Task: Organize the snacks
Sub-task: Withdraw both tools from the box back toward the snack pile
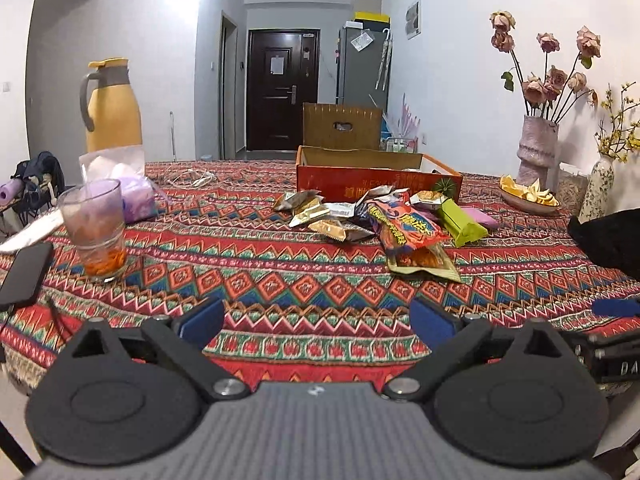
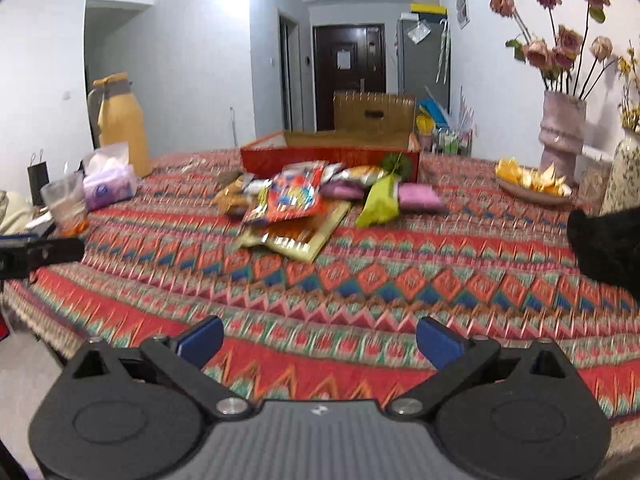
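Note:
A pile of snack packets (image 1: 380,216) lies mid-table on the patterned cloth, in front of an open red cardboard box (image 1: 376,182). On top are an orange-red bag (image 1: 408,228) and a green pack (image 1: 460,224). My left gripper (image 1: 319,316) hangs open over the near cloth, well short of the pile, with nothing between its blue pads. In the right wrist view the same pile (image 2: 304,200), green pack (image 2: 380,200) and red box (image 2: 328,156) lie ahead. My right gripper (image 2: 320,340) is also open and empty above the near edge.
On the left stand a yellow jug (image 1: 114,108), a glass (image 1: 96,224), a tissue pack (image 1: 132,196) and a phone (image 1: 24,276). On the right are a vase of dried roses (image 1: 538,152), a plate of peels (image 1: 528,196) and a black object (image 1: 608,240).

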`<state>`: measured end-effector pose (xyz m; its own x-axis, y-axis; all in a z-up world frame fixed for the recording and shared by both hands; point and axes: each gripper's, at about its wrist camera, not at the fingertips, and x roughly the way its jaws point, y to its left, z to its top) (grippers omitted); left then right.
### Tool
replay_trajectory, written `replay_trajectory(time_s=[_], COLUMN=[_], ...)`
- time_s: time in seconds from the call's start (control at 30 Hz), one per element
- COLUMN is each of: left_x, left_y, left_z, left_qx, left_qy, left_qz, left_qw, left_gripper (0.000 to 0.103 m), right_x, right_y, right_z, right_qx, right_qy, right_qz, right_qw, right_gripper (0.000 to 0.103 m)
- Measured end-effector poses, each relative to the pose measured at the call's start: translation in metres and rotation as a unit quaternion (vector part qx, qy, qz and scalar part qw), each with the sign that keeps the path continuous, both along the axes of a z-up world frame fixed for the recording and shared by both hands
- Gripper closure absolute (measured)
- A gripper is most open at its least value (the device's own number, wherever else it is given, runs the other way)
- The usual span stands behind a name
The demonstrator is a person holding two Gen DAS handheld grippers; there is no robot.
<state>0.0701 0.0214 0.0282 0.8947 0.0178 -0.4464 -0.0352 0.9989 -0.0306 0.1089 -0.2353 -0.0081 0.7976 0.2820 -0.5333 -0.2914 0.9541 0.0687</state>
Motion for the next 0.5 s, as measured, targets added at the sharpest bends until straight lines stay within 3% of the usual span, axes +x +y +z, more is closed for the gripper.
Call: replay_trajectory(time_s=[0.5], left_x=[0.01], left_y=[0.001], left_z=[0.0], left_qx=[0.003], left_qy=[-0.001], left_qz=[-0.014], left_qw=[0.9999], left_gripper=[0.001], right_x=[0.016], right_y=[0.003], right_z=[0.006], right_qx=[0.004], right_qy=[-0.006], right_qz=[-0.004], right_qw=[1.0], right_gripper=[0.0])
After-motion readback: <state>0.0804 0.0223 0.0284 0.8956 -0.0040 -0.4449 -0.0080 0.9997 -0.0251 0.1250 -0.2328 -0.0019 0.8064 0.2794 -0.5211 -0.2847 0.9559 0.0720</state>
